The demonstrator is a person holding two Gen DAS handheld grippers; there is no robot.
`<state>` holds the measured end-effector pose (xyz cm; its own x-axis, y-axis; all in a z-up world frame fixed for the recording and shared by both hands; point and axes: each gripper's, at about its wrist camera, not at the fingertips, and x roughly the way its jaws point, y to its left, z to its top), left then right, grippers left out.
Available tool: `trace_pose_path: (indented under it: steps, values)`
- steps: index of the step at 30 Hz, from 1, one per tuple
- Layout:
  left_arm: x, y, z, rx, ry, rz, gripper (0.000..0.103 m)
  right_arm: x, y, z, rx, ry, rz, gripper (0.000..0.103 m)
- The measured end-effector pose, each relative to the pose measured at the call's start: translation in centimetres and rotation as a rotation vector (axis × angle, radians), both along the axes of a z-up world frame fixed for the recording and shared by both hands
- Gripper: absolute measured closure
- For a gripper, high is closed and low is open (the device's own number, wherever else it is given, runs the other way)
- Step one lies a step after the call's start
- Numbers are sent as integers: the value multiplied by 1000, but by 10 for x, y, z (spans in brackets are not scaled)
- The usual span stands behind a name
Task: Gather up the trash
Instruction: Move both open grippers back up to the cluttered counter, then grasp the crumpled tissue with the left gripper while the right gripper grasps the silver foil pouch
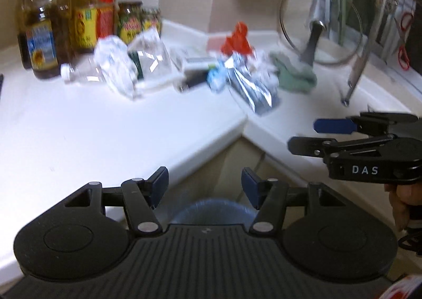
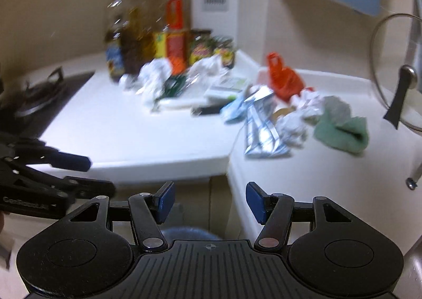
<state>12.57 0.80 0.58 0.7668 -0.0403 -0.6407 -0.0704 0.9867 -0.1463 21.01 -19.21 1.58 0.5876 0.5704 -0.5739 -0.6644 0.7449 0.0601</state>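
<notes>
Right gripper [image 2: 209,202] and left gripper [image 1: 205,186] gape empty (stove burner [image 2: 34,103] only in right view).

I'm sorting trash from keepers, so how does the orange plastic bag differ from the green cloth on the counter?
The orange plastic bag is bright and stands up in a peak; the green cloth is dull and lies slumped low. The bag sits nearer the back wall, the cloth nearer the glass lid. Both are crumpled and rest on the white counter.
</notes>
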Motion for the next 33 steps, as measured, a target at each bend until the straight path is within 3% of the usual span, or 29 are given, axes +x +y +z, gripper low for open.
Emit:
trace_pose_path:
  steps: [7, 16, 25, 33]
  values:
    - [18, 22, 18, 6, -54, 76, 45, 39, -11, 10, 25, -16, -52, 43]
    - [53, 41, 17, 22, -45, 140, 45, 95, 2, 8, 43, 23, -55, 43]
    - [79, 44, 9, 30, -13, 180, 43, 140, 36, -13, -1, 68, -3, 43]
    - [87, 51, 5, 42, 19, 216, 39, 165, 54, -34, -59, 90, -30, 43]
